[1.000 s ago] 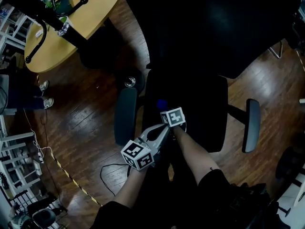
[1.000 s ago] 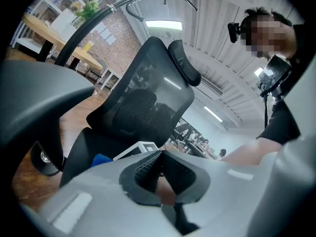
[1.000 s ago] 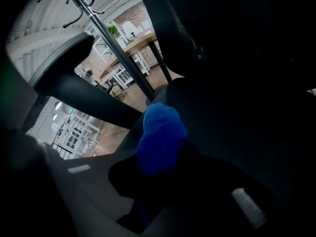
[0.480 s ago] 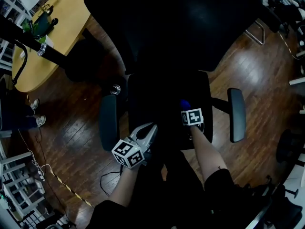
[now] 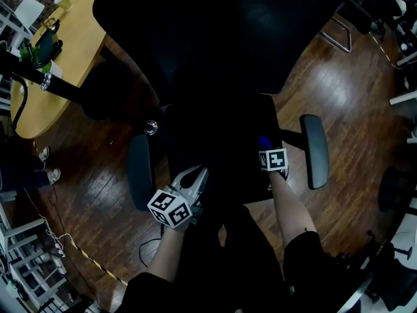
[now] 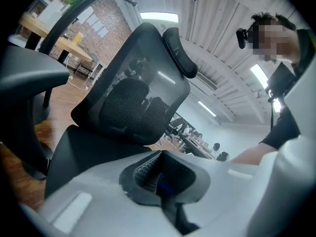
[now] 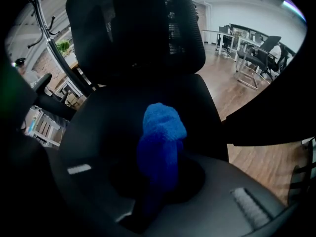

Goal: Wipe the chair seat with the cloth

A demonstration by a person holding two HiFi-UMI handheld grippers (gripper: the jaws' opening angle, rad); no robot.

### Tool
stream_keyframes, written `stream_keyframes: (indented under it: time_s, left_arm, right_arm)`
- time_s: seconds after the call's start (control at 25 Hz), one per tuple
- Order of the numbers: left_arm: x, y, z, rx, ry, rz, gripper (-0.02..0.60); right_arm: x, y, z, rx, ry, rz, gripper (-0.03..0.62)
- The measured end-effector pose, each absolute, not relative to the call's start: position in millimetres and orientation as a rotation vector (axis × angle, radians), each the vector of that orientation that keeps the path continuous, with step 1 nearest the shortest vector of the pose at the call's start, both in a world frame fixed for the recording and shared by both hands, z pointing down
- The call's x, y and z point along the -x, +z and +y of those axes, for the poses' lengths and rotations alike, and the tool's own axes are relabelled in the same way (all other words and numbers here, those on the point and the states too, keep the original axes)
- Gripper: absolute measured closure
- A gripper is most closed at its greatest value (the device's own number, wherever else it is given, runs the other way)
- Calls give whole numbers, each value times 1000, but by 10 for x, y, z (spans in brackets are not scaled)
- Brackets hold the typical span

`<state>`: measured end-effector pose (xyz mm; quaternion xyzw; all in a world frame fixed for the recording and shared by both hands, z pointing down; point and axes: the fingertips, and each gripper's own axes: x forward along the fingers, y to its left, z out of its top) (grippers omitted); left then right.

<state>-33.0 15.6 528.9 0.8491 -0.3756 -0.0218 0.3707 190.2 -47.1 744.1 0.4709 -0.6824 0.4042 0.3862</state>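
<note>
Head view: right gripper (image 5: 265,150) clamps blue cloth (image 5: 263,140).

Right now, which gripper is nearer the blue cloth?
Right. The right gripper is shut on the blue cloth, over the chair seat's right side. The left gripper, shut and empty, is at the seat's front left, apart from the cloth.

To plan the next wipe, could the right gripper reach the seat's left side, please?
Probably yes: the right gripper, shut on the cloth, is over the seat's right side, and nothing shows on the seat between.
</note>
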Motion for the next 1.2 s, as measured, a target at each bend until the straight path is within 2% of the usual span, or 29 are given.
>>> stream_keyframes:
  time_s: [0.16, 0.28, 0.84, 1.0, 1.2]
  left_arm:
    - [287, 5305, 185, -2179, -52, -968, 589]
    - [276, 5261, 198, -2178, -64, -975, 589]
    - [478, 5150, 164, -2136, -105, -1100, 589]
    - [582, 5191, 165, -2116, -111, -1124, 589]
    - [590, 5228, 149, -2110, -112, -1113, 589]
  right_arm:
    - [-1929, 7423, -462, -1201, 1034, -1728, 556]
    - [-1669, 7394, -441, -1141, 1025, -1778, 556]
    - [833, 7283, 215, -525, 1035, -2071, 556]
    - [907, 7358, 300, -505, 1017, -2064, 556]
    - [590, 7478, 284, -598, 1027, -2005, 556]
